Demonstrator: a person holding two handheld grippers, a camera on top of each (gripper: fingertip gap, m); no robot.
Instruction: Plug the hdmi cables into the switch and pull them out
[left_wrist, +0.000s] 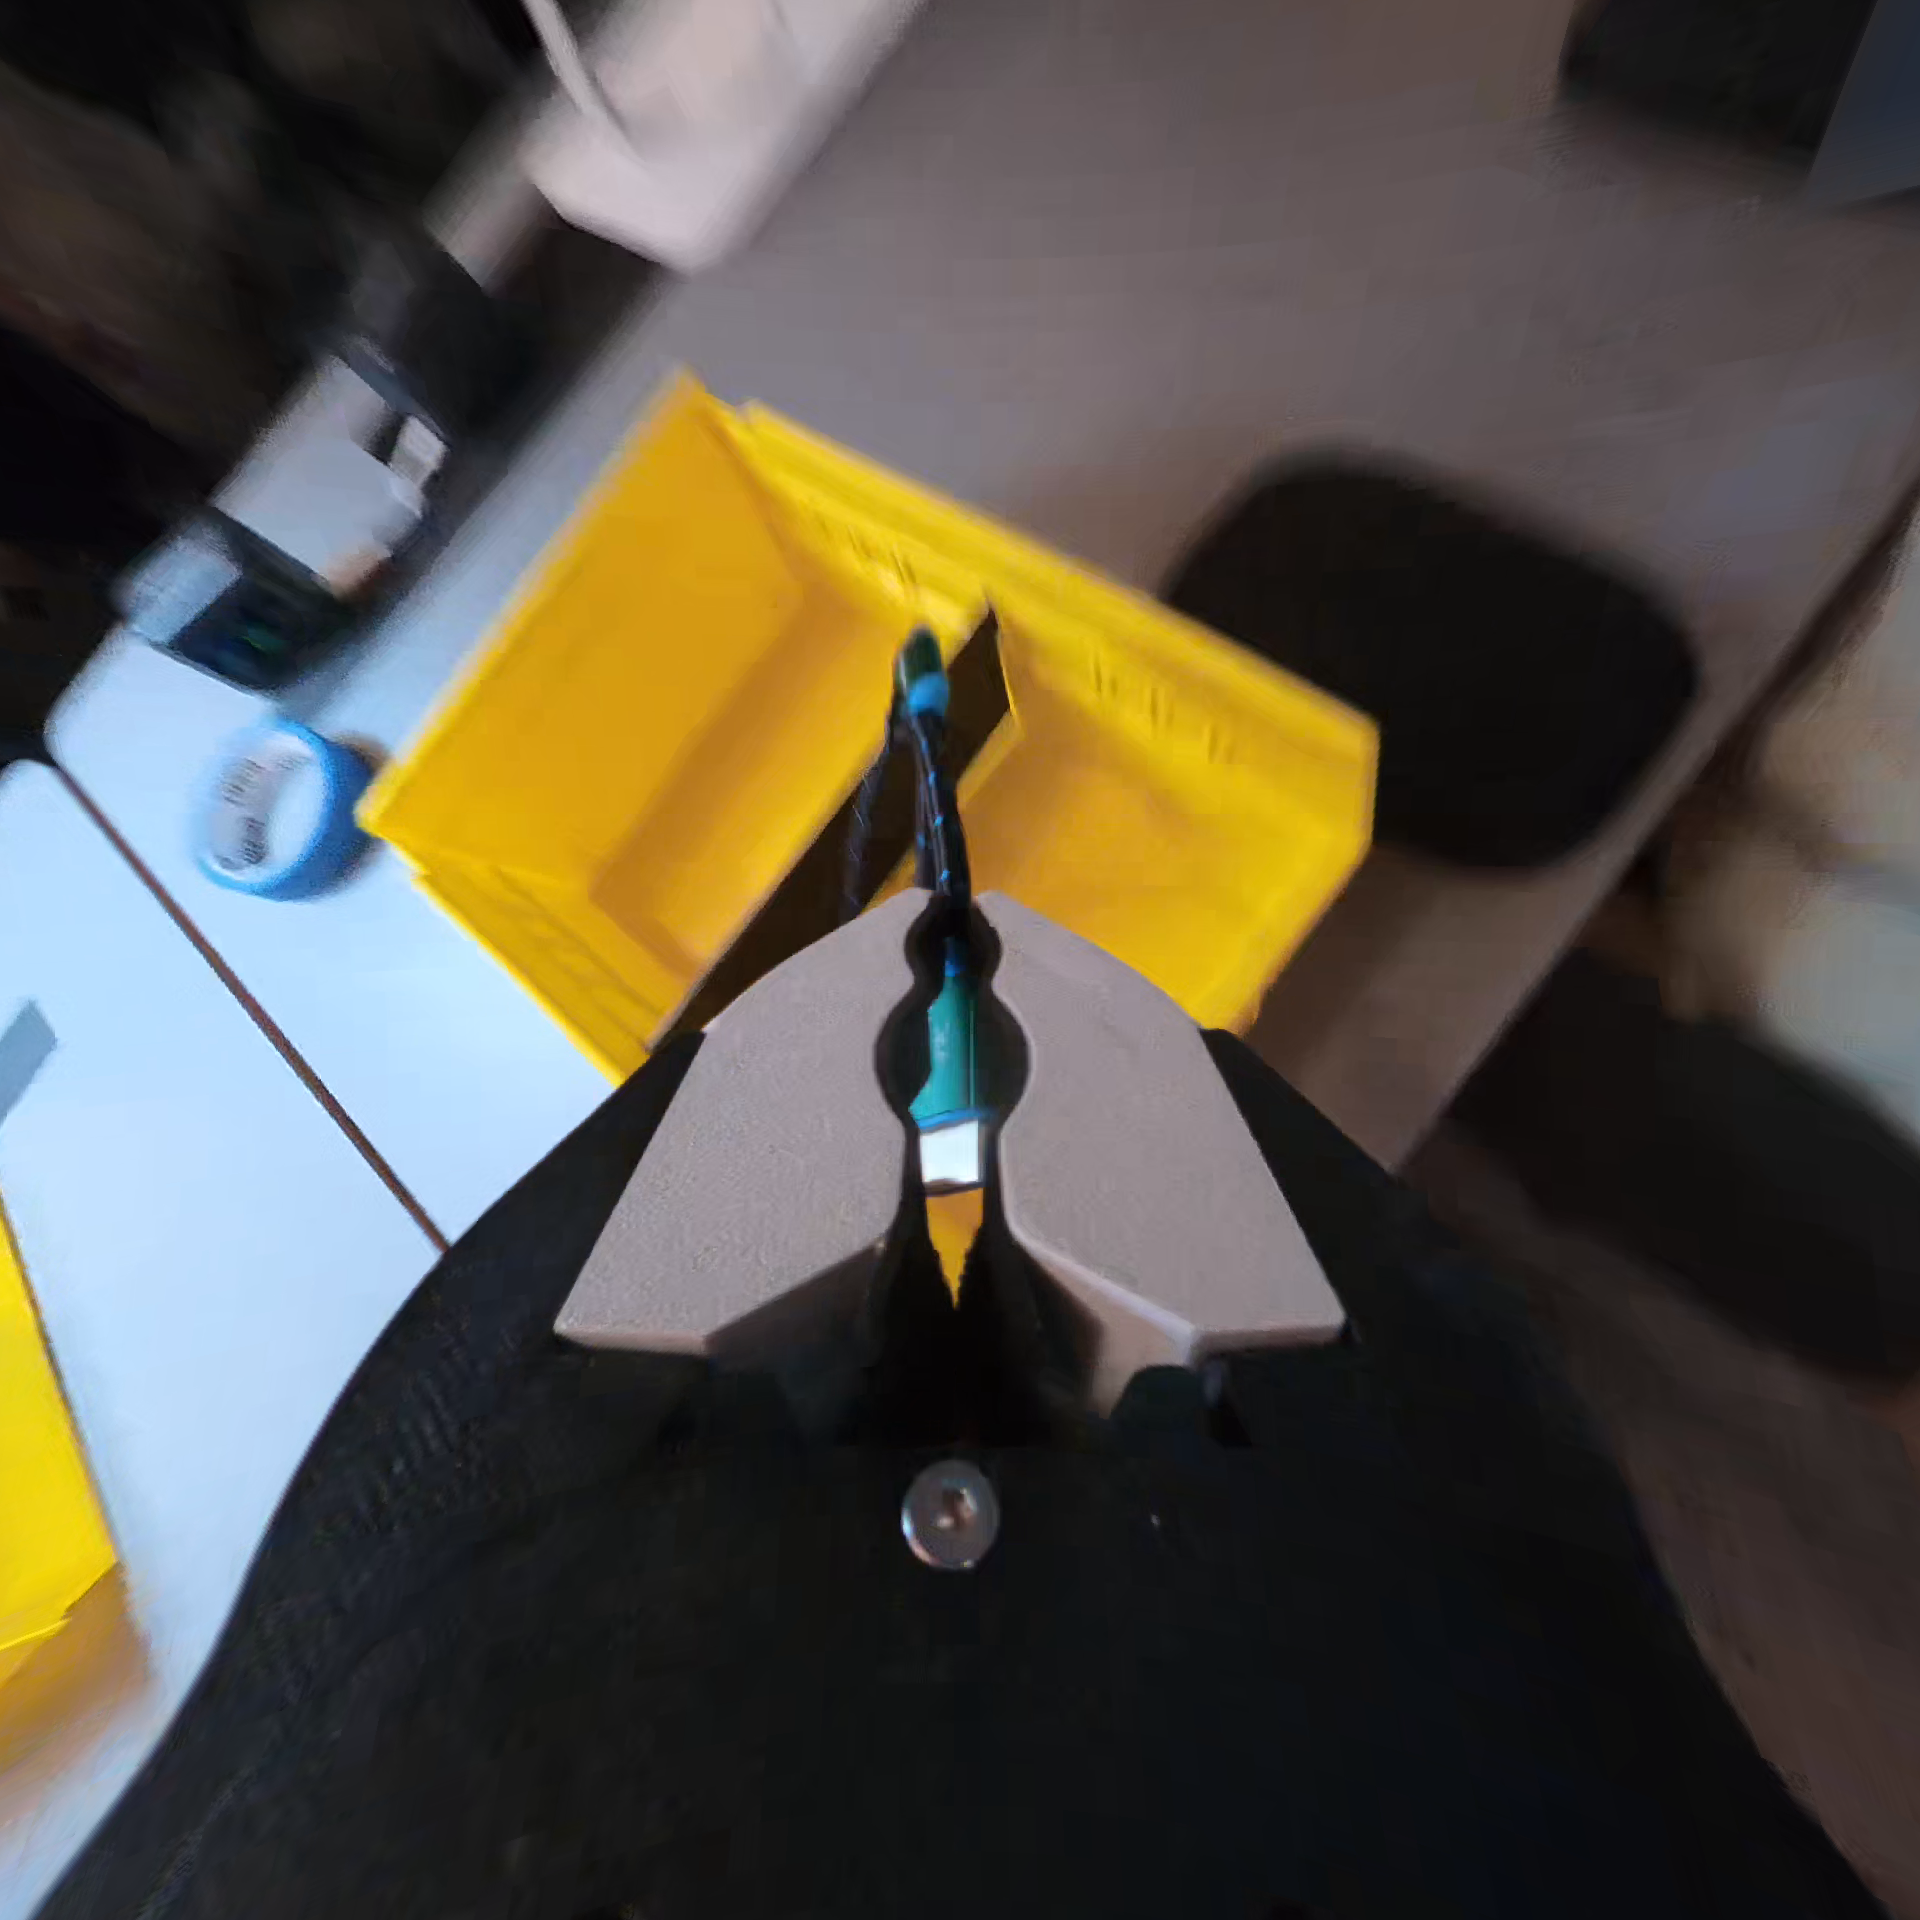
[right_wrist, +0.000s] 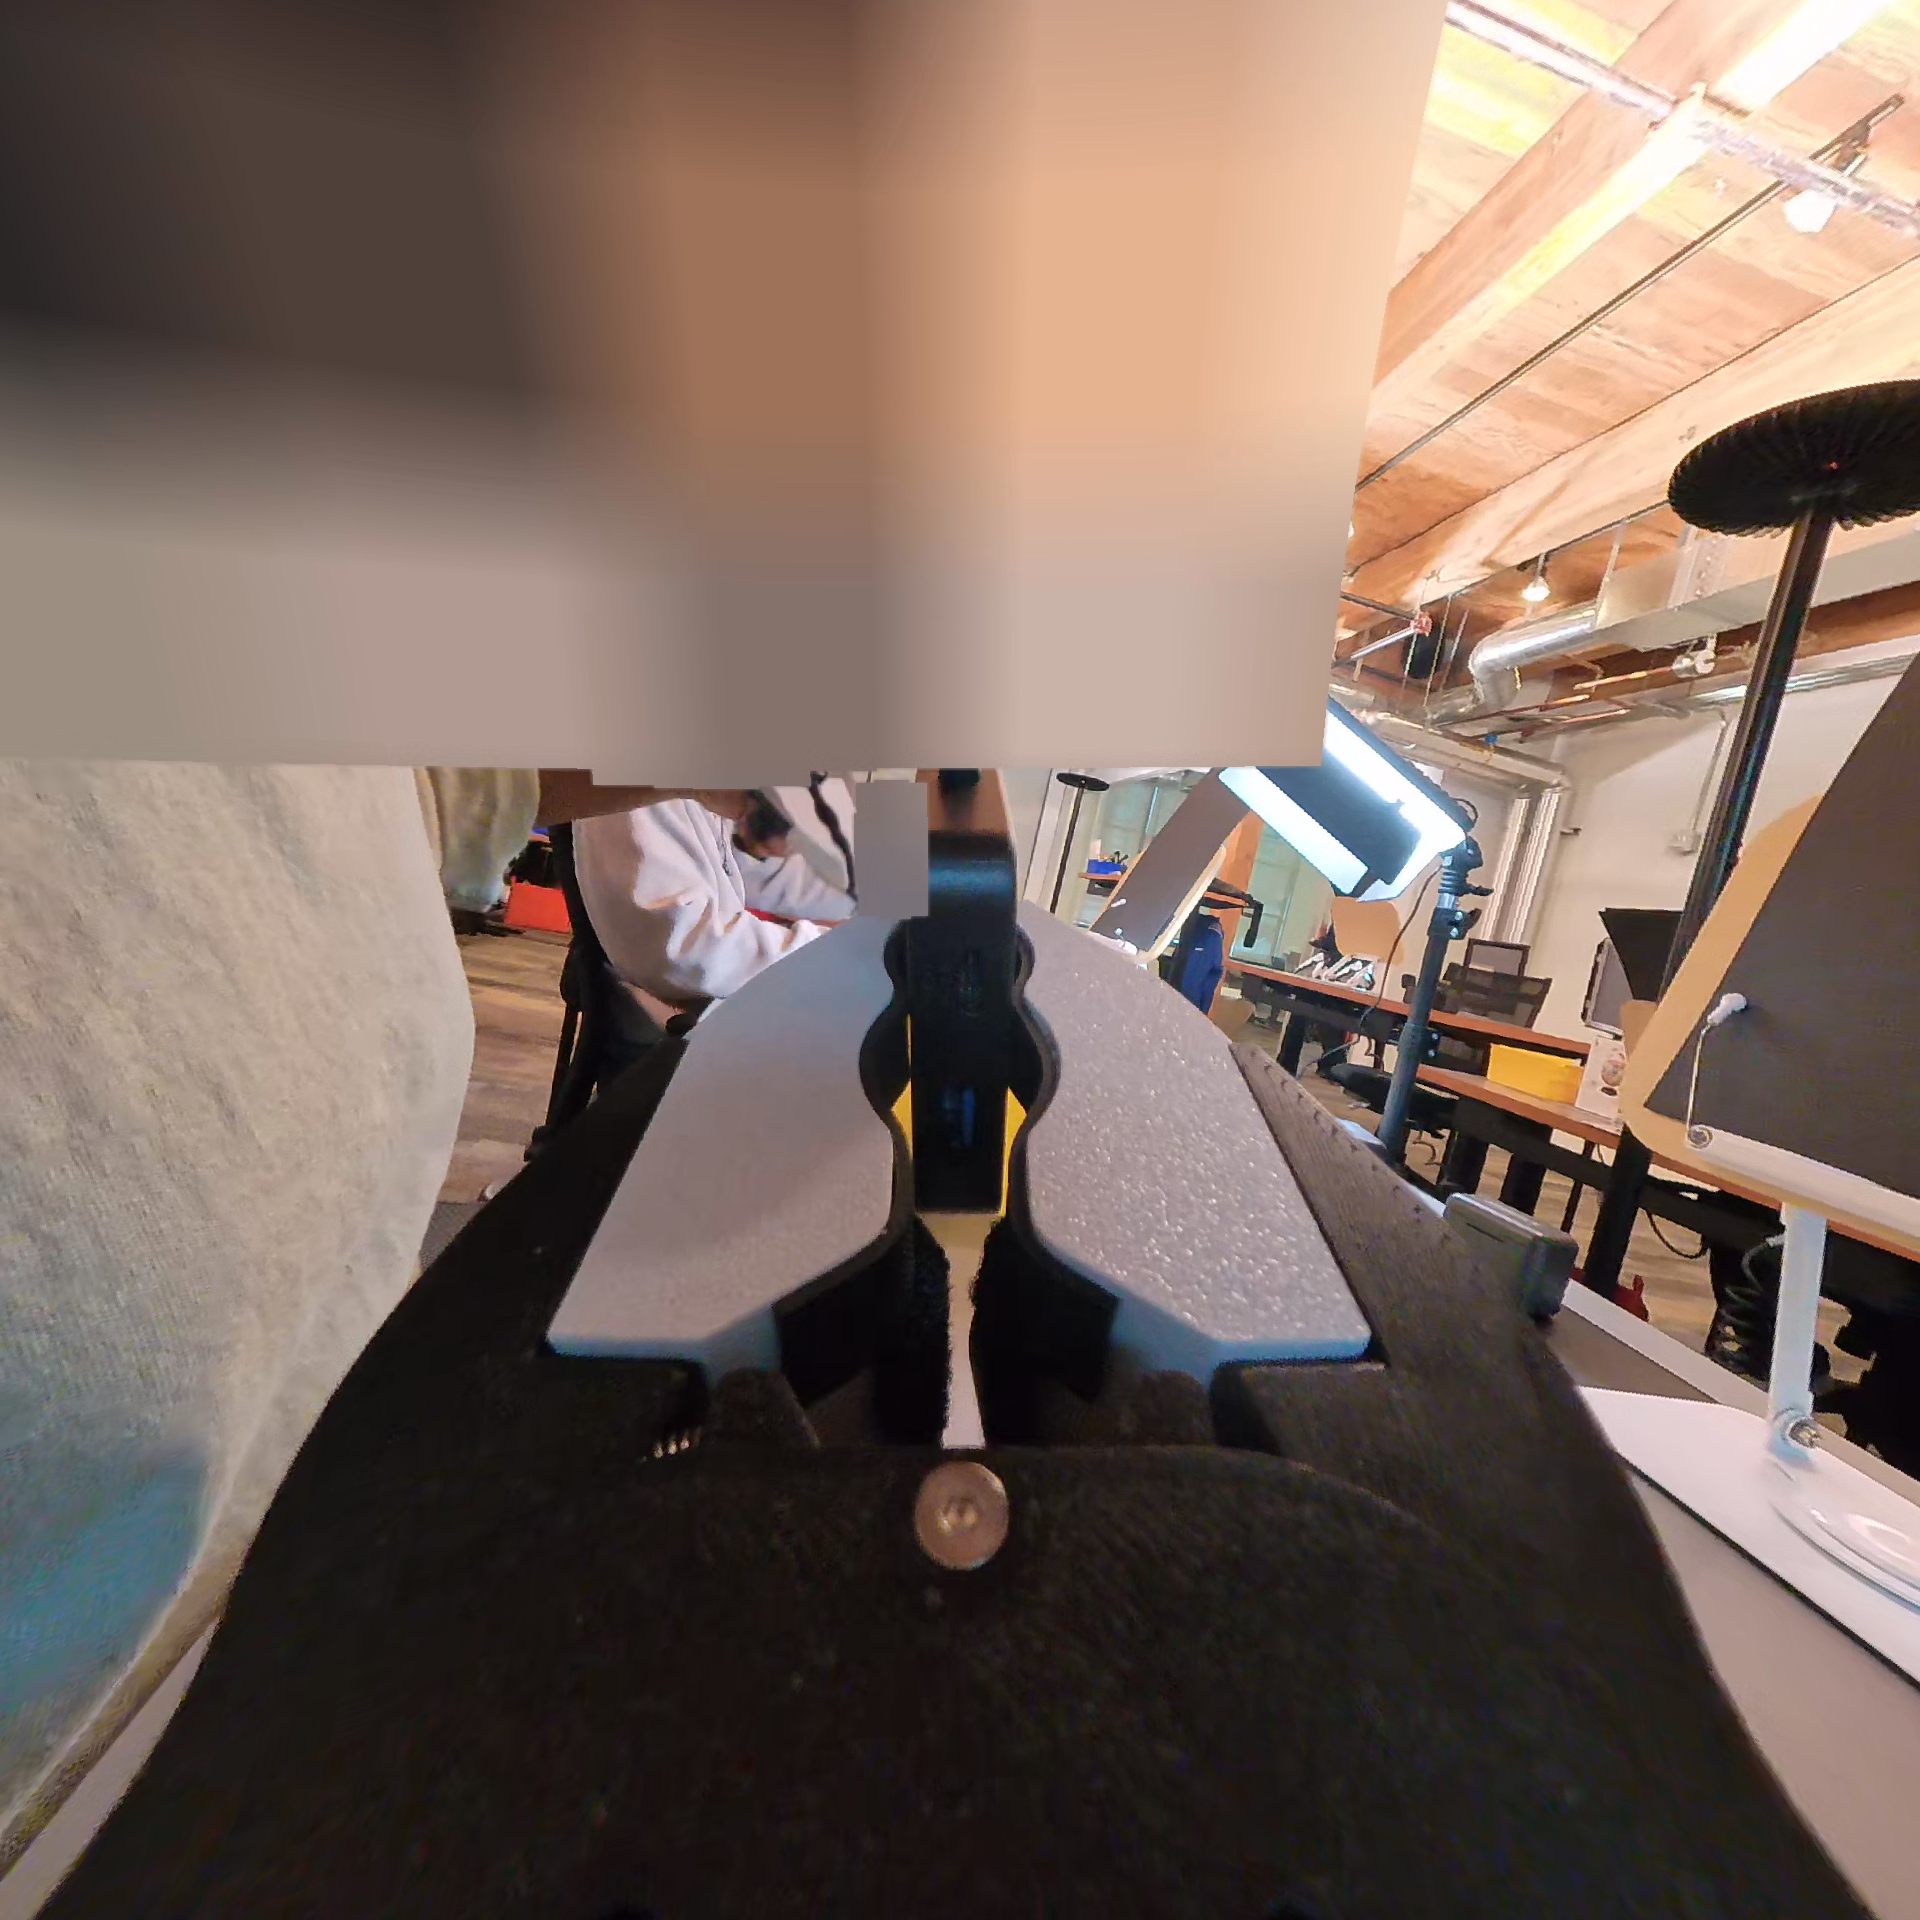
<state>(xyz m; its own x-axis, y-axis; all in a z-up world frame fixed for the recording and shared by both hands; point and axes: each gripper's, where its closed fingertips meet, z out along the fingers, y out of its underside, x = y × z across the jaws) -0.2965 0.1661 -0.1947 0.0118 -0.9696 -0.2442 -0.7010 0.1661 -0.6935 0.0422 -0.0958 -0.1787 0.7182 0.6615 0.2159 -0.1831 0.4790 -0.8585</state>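
- Grey fingers of the left gripper are clenched on an hdmi cable; its green plug body sits in the round notch between the pads, the metal tip pointing back toward the camera
- Black braided cord with blue flecks runs out past the fingertips and ends at a second green plug, which hangs over the yellow bin
- A dark flat piece stands just beside that far plug, above the bin; the blur keeps me from saying what it is
- The yellow bin sits at the edge of the pale table; a roll of blue tape lies on the table just left of the bin
- Beyond the bin's left side stands a blurred dark and white box
- Right of the bin, off the table, a black seat rests on the brown floor
- Pale grey pads of the right gripper grasp the switch, a black block held upright between them with a blue glint on its face and yellow showing behind it
- Well away from the bin, this gripper looks level across the room: a cream sleeve close at its left, a person in white seated farther off, a lamp panel and wooden desks beyond
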